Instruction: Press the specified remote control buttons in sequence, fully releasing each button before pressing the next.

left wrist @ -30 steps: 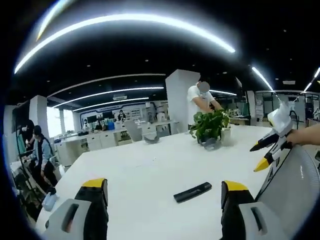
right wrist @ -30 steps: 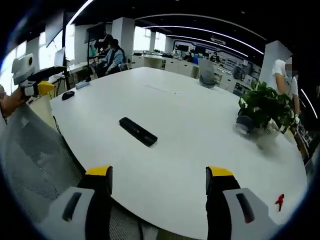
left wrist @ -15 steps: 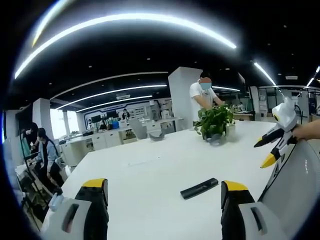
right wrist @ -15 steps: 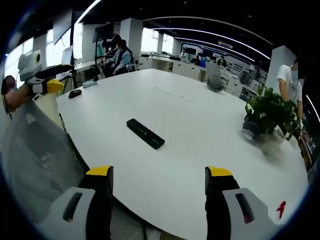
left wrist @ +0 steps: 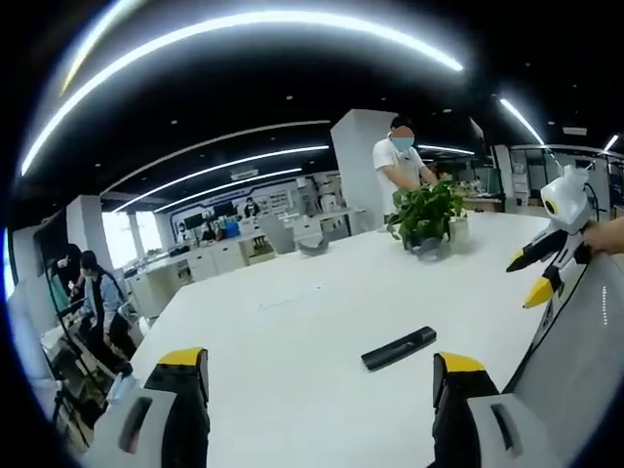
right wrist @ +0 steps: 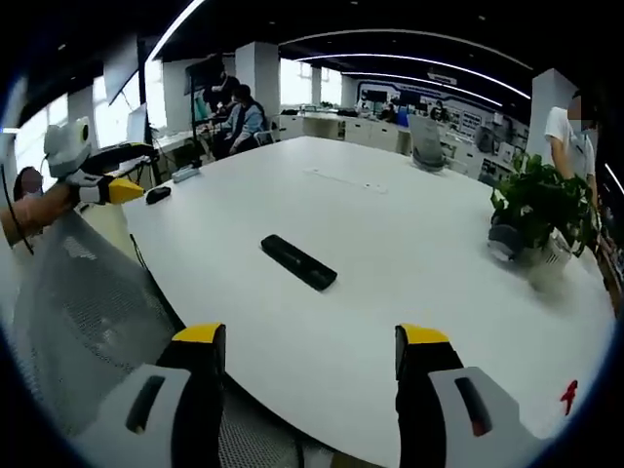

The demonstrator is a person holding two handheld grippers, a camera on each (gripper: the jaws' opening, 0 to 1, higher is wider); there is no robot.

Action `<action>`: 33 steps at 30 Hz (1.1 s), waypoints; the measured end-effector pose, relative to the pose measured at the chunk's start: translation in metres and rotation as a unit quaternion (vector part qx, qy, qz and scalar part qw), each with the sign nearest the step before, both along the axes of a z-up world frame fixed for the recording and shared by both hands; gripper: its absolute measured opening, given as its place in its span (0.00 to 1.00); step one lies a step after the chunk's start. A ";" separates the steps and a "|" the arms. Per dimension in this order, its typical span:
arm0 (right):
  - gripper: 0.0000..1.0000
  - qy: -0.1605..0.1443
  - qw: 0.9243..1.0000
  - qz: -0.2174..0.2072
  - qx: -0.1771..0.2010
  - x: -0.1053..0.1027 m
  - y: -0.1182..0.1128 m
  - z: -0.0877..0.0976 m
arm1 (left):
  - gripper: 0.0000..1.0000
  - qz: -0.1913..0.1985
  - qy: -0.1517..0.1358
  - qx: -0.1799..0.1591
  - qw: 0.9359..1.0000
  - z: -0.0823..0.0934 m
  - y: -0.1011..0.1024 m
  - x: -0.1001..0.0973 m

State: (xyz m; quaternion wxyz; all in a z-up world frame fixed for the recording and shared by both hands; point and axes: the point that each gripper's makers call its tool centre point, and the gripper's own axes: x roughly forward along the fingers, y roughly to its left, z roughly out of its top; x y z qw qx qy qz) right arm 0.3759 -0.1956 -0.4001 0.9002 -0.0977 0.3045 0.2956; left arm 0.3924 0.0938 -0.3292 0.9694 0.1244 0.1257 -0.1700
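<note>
I can read no brand or lettering on the remote control (left wrist: 399, 348) (right wrist: 298, 262); it is a slim, flat black bar lying alone on the smooth white desk (left wrist: 292, 331) (right wrist: 390, 234), well ahead of both grippers and touched by neither. My left gripper (left wrist: 314, 375) has its yellow-tipped black jaws spread wide with nothing between them. My right gripper (right wrist: 308, 353) is likewise spread and empty, poised over the desk's rounded near edge. Beside it in the right gripper view is a grey mesh chair back (right wrist: 83, 302). A leafy potted plant (left wrist: 425, 216) (right wrist: 538, 216) stands farther along the desk. A small red mark (right wrist: 568, 397) near the desk's edge is too small to identify.
</note>
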 end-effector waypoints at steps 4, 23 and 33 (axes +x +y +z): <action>0.74 -0.004 1.000 0.009 0.002 -0.001 0.004 0.002 | 1.00 0.011 0.022 0.021 0.999 -0.010 0.002 0.000; 0.72 -0.028 0.999 -0.020 -0.021 0.006 -0.010 0.007 | 1.00 -0.122 0.155 0.000 0.980 -0.045 -0.045 -0.015; 0.71 -0.027 0.999 -0.021 -0.011 0.007 -0.008 0.008 | 1.00 -0.185 0.208 0.064 0.958 -0.074 -0.050 -0.001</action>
